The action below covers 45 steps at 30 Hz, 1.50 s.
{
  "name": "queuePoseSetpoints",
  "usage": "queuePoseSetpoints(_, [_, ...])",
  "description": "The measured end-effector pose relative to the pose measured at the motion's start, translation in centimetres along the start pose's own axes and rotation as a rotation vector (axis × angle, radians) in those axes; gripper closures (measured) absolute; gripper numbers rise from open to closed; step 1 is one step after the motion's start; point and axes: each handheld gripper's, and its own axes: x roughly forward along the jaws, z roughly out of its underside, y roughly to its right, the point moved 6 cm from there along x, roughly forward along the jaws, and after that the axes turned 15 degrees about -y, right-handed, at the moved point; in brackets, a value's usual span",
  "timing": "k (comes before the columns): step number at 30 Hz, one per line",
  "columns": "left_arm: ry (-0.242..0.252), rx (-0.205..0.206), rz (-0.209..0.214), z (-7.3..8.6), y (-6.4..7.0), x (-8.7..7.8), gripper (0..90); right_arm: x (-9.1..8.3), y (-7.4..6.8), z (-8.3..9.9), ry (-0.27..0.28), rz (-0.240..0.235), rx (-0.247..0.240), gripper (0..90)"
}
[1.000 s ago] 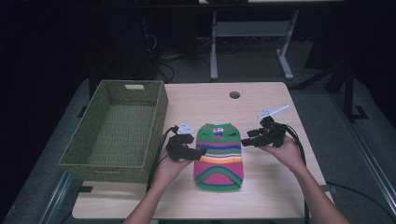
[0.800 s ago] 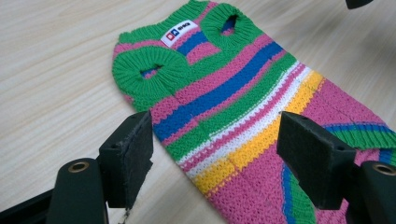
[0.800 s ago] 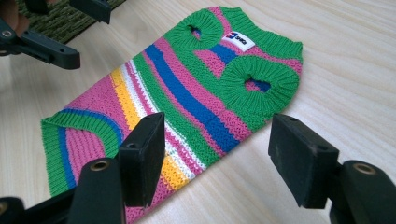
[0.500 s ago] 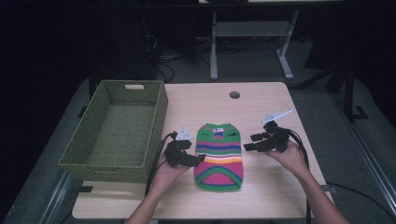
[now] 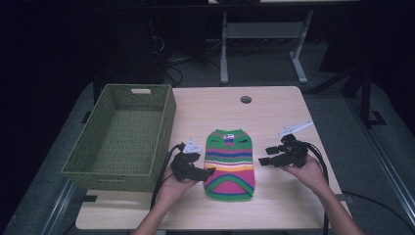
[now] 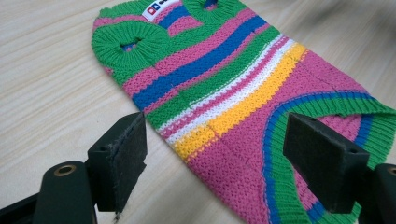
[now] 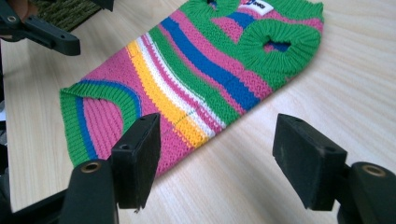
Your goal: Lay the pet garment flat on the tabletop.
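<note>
A small striped knit sweater [image 5: 230, 164] in pink, green, blue, yellow and white lies flat on the wooden table [image 5: 235, 110], neck end away from me. My left gripper [image 5: 209, 172] hovers open at its left edge, near the yellow stripe [image 6: 243, 109]. Open too, my right gripper [image 5: 263, 161] sits just off its right edge over bare wood. In the left gripper view the sweater [image 6: 243, 93] spreads between the jaws. The right gripper view shows the sweater [image 7: 187, 79] ahead and to the left, with the left gripper [image 7: 65, 44] beyond it.
A green woven basket [image 5: 125, 139] stands empty at the table's left side, close to my left hand. A round cable hole [image 5: 245, 99] sits near the far edge. Dark floor and a desk frame [image 5: 259, 44] lie beyond the table.
Both grippers have come down and toward me along the sweater's sides, from near its upper part to its middle. The sweater has not moved.
</note>
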Motion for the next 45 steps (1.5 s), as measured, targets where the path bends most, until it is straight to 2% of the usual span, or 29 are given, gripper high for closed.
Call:
queuePoseSetpoints(6, [0.004,0.004,0.012,0.6,0.4,-0.3,21.2,0.1,-0.1,1.2,-0.008,0.012,-0.005,31.2])
queuePoseSetpoints(13, [-0.005,0.017,0.006,1.1,0.6,-0.3,21.3,0.1,-0.3,2.0,-0.015,0.014,-0.003,30.3])
queuePoseSetpoints(19, [-0.007,0.011,0.018,1.7,0.9,-0.3,21.2,-0.2,-0.6,2.5,0.003,0.016,-0.017,30.4])
queuePoseSetpoints(25, [-0.012,0.013,0.011,2.6,1.0,-0.3,21.1,-0.2,-0.8,3.4,-0.004,0.009,-0.009,29.7])
queuePoseSetpoints(30, [-0.011,0.014,0.010,3.1,1.0,-0.5,21.0,-0.5,-0.9,4.1,0.011,0.016,-0.005,30.1])
queuePoseSetpoints(38, [0.018,0.007,0.020,3.6,1.2,-0.9,20.7,-0.8,-0.9,5.6,0.020,0.029,0.013,29.1])
queuePoseSetpoints(45, [0.009,0.019,0.019,4.1,1.4,-1.0,20.9,-1.1,-1.0,6.9,0.028,0.037,0.017,28.2])
